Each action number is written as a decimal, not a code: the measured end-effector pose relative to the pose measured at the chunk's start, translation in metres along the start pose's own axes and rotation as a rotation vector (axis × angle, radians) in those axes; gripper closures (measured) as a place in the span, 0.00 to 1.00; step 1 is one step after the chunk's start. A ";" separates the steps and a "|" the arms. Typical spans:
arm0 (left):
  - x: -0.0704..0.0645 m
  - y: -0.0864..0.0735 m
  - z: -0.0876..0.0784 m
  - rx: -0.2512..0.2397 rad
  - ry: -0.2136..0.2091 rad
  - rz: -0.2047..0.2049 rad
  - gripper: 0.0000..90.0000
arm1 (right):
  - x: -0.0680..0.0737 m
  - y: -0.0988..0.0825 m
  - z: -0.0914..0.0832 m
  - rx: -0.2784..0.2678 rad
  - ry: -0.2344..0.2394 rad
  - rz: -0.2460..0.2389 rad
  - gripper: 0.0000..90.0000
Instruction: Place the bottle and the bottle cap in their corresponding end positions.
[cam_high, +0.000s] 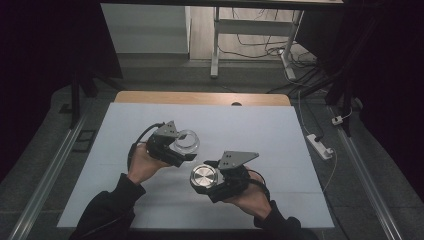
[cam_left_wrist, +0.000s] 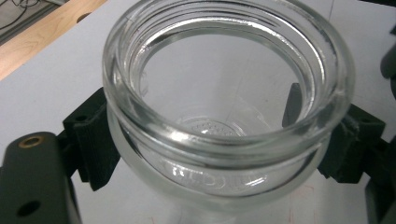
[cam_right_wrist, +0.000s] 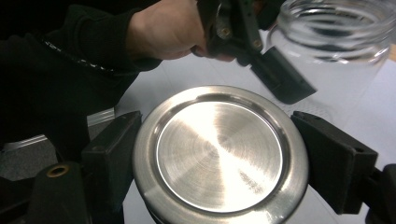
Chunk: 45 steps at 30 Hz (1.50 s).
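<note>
The metal lid (cam_right_wrist: 219, 151) was found clamped in the right gripper (cam_high: 212, 181) just beside the open glass jar (cam_left_wrist: 224, 116), itself clamped in the left gripper (cam_high: 184, 148) over the bench (cam_high: 260, 130), so capping was judged outstanding.

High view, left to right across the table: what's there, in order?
Left hand → left gripper shut on the glass jar → metal lid held in the right gripper → right hand → white power strip on the floor past the table's right edge.
</note>
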<state>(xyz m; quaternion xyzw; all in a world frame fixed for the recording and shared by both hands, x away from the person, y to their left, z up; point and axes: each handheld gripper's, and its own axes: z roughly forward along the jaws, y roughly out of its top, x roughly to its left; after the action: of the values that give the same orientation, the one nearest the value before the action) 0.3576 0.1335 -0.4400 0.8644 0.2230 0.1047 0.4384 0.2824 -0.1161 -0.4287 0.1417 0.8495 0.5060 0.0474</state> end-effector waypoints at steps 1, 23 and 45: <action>0.001 0.001 0.001 0.003 0.000 0.005 0.17 | 0.000 0.000 0.000 0.000 0.000 0.000 0.22; 0.024 0.008 0.029 0.018 0.034 0.012 0.17 | -0.003 -0.032 0.021 0.017 -0.011 0.019 0.22; 0.050 0.017 0.058 0.006 0.076 -0.017 0.17 | -0.013 -0.049 0.052 0.043 -0.041 0.015 0.22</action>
<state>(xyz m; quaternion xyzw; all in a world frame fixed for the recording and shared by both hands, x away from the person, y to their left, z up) 0.4283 0.1074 -0.4620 0.8592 0.2470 0.1331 0.4279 0.2974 -0.0977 -0.4977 0.1596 0.8579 0.4850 0.0580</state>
